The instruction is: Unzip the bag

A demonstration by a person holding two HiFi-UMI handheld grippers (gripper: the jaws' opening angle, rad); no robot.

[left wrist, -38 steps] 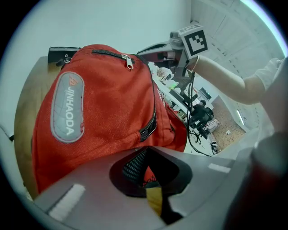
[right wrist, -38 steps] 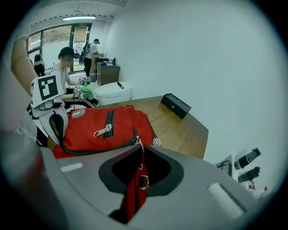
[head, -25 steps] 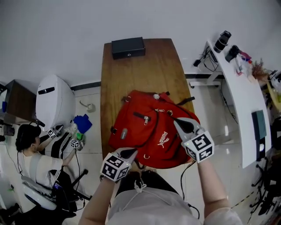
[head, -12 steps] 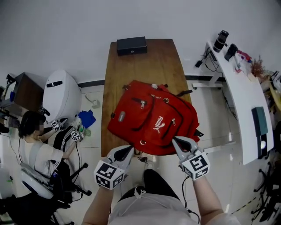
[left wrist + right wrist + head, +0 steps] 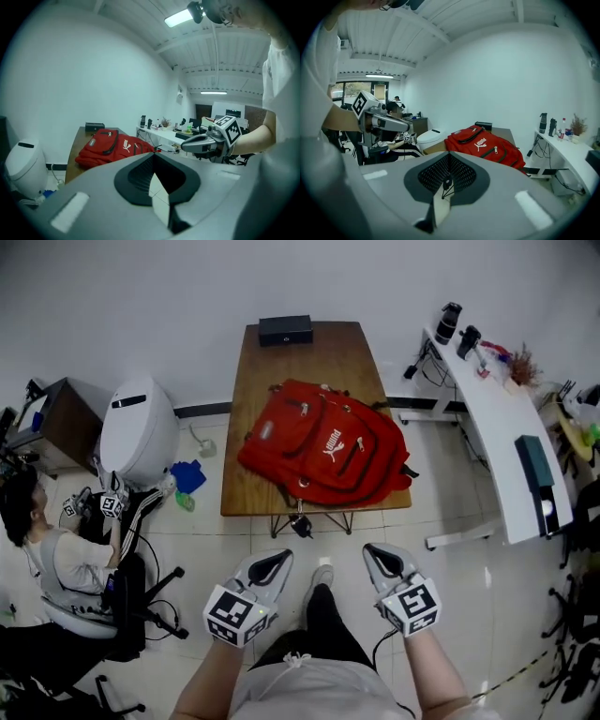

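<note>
White-tiled floor in front of a wooden bench (image 5: 246, 390) on which the red bag (image 5: 323, 442) lies flat, a black box (image 5: 286, 330) at the far end; my left gripper (image 5: 278, 558) and right gripper (image 5: 373, 552), both clenched and empty, hang over the floor, well apart from the bag.

Head view overhead, gripper views share bag (image 5: 323, 442)

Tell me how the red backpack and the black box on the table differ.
The red backpack is far bigger than the black box. The backpack lies askew over the near half of the wooden table; the box sits square at its far end. Both rest on that table.
</note>
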